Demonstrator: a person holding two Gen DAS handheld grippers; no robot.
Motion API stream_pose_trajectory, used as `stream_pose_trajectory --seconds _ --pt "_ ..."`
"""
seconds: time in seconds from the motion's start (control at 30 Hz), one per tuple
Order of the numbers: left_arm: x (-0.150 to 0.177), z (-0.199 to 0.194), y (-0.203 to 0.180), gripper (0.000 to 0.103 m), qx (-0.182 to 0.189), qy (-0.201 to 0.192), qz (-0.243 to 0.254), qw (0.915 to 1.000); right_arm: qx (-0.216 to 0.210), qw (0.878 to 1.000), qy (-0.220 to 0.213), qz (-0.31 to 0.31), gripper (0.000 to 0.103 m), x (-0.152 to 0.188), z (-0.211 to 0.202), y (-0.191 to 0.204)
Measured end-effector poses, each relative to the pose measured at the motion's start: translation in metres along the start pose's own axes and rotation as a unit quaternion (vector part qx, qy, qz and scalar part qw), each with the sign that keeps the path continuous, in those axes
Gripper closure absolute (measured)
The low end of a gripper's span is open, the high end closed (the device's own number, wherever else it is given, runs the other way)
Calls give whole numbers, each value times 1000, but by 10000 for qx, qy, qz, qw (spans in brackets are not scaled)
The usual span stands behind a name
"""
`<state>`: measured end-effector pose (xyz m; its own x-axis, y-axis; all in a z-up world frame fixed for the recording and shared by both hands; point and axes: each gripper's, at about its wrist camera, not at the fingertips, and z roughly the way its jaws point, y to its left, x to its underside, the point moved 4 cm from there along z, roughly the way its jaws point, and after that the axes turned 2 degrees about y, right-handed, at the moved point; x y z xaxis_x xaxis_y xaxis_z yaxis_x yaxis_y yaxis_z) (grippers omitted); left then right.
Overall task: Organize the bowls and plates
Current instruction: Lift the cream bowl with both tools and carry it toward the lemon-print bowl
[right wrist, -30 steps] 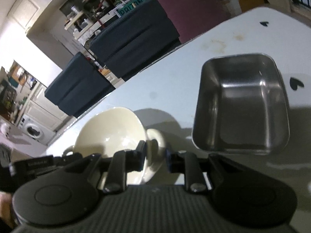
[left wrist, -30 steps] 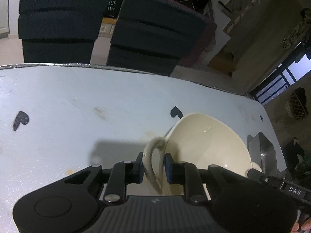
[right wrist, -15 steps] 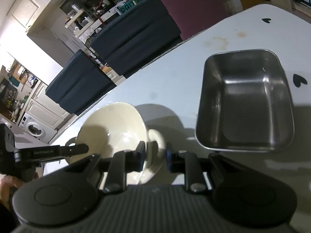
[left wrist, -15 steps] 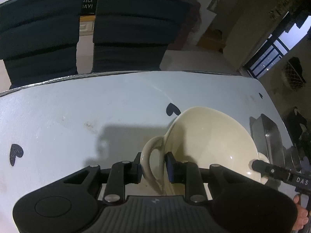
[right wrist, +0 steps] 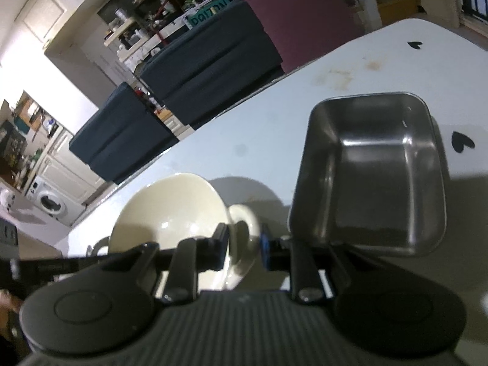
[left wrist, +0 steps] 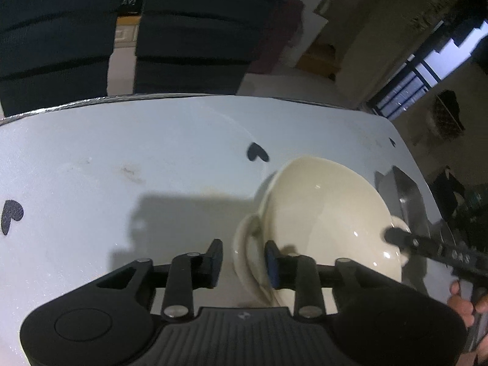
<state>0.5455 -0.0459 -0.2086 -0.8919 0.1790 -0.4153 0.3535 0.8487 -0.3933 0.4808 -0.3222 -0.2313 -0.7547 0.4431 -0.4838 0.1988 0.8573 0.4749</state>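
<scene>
Two empty vessels: cream bowl (right wrist: 170, 210), steel tray (right wrist: 375, 180).

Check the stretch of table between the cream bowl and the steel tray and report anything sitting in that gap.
Nothing visible sits there. In the right wrist view the bowl is beside the tray, with only bare table and shadow between them. The right gripper clamps the handle nearest the tray; the left gripper is opening around the far handle.
</scene>
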Motion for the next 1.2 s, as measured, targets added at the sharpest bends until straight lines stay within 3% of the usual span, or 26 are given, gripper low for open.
stream_pose_trajectory --seconds 0.17,0.3,0.7,0.93,1.2 --pt "-2 5 -2 71 -63 115 189 9997 87 9997 98 -223 75 -2 1 6" --pt "-1 5 -6 80 -31 90 244 9997 137 9995 152 -220 75 -2 7 8" --pt "6 -7 -17 79 -235 -297 139 9992 129 9993 31 -345 76 0 -1 10" --pt "10 -43 -32 79 -353 -573 -40 9977 36 9986 -165 -507 76 -5 -29 23" --pt "39 -94 -54 80 -518 -842 -218 9949 -226 9984 -229 -465 75 -2 -69 38"
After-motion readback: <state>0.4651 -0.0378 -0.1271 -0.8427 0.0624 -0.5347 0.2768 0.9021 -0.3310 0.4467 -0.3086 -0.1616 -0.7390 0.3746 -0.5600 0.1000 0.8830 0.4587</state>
